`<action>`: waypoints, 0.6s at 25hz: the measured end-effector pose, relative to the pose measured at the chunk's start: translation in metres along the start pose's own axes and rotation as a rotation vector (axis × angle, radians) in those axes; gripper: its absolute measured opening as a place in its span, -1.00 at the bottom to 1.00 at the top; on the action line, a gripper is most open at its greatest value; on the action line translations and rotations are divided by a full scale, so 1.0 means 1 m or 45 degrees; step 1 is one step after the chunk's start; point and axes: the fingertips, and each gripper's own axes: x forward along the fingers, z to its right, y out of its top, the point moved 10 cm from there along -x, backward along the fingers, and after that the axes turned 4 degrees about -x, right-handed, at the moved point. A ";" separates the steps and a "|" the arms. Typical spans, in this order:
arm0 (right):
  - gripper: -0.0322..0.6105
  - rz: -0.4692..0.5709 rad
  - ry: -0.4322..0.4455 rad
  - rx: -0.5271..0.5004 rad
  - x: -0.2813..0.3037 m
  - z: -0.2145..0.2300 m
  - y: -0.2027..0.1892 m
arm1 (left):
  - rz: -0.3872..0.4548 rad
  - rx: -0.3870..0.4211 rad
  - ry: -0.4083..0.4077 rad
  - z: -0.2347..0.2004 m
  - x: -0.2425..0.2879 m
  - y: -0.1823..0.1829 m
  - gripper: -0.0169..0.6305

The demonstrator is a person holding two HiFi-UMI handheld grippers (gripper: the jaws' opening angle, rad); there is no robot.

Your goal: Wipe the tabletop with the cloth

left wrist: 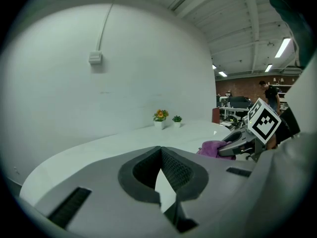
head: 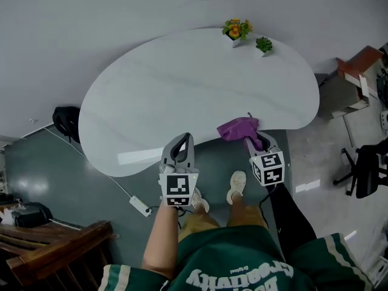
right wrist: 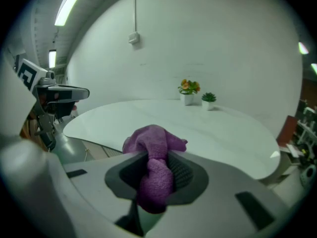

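A purple cloth [head: 237, 128] is bunched at the near edge of the white kidney-shaped table [head: 182, 83]. My right gripper [head: 251, 139] is shut on it. In the right gripper view the cloth [right wrist: 153, 150] fills the gap between the jaws and bulges out past their tips over the tabletop [right wrist: 223, 128]. My left gripper [head: 187, 139] hovers at the table's near edge, left of the cloth, jaws shut with nothing in them. In the left gripper view its tips [left wrist: 161, 150] meet, and the cloth [left wrist: 213, 148] shows to the right.
A pot of orange flowers [head: 235, 30] and a small green plant [head: 263, 45] stand at the table's far edge. A black bag [head: 65, 121], a power strip [head: 140, 206] and a wooden bench [head: 54, 241] are on the floor at left. A black chair [head: 367, 168] stands at right.
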 end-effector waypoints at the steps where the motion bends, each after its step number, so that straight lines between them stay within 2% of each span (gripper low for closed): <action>1: -0.60 -0.002 -0.023 0.017 -0.005 0.012 -0.004 | -0.001 0.005 -0.009 0.008 0.006 0.003 -0.95; 5: -0.60 0.061 -0.067 0.042 -0.025 0.042 0.006 | 0.041 0.016 -0.032 0.034 0.026 0.028 -0.95; 9: -0.60 0.228 -0.102 0.009 -0.051 0.065 0.053 | 0.137 -0.012 -0.086 0.049 0.035 0.076 -0.95; 12: -0.60 0.356 -0.129 -0.026 -0.072 0.079 0.093 | 0.221 0.040 -0.064 0.050 0.033 0.116 -0.94; 15: -0.59 0.459 -0.141 -0.054 -0.094 0.085 0.125 | 0.298 0.043 -0.027 0.047 0.024 0.149 -0.95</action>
